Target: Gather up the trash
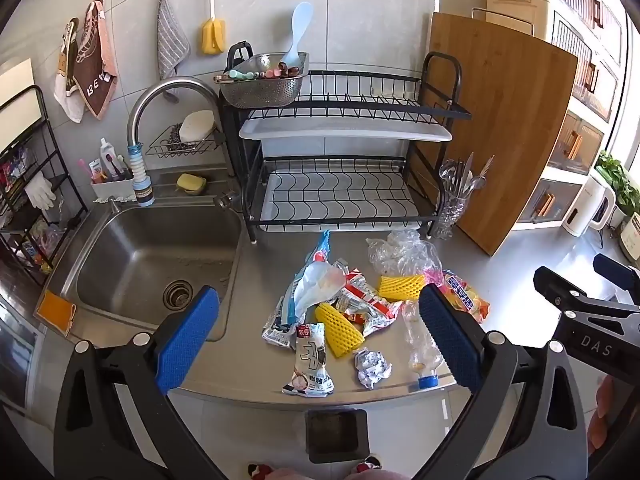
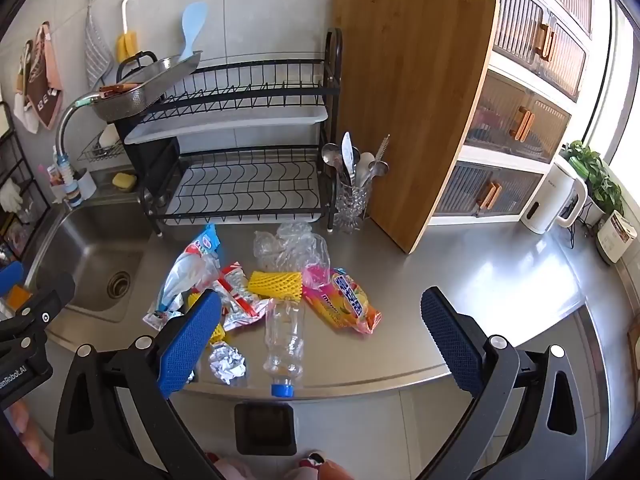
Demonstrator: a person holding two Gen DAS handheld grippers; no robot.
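A pile of trash lies on the steel counter (image 1: 520, 276) near its front edge: a clear plastic bottle with a blue cap (image 1: 420, 348) (image 2: 284, 340), a crumpled foil ball (image 1: 372, 368) (image 2: 227, 365), two yellow foam nets (image 1: 338, 330) (image 2: 276, 285), snack wrappers (image 1: 310, 360) (image 2: 344, 300) and a clear plastic bag (image 1: 400, 250) (image 2: 290, 246). A black bin (image 1: 336, 434) (image 2: 265, 428) stands on the floor below the counter edge. My left gripper (image 1: 320, 338) is open and empty above the pile. My right gripper (image 2: 320, 334) is open and empty, to the right.
A sink (image 1: 152, 268) lies left of the pile. A black dish rack (image 1: 344, 168) stands behind it, with a glass cutlery holder (image 2: 352, 196) and a leaning wooden board (image 2: 412, 100) beside it. A white kettle (image 2: 554, 196) stands far right.
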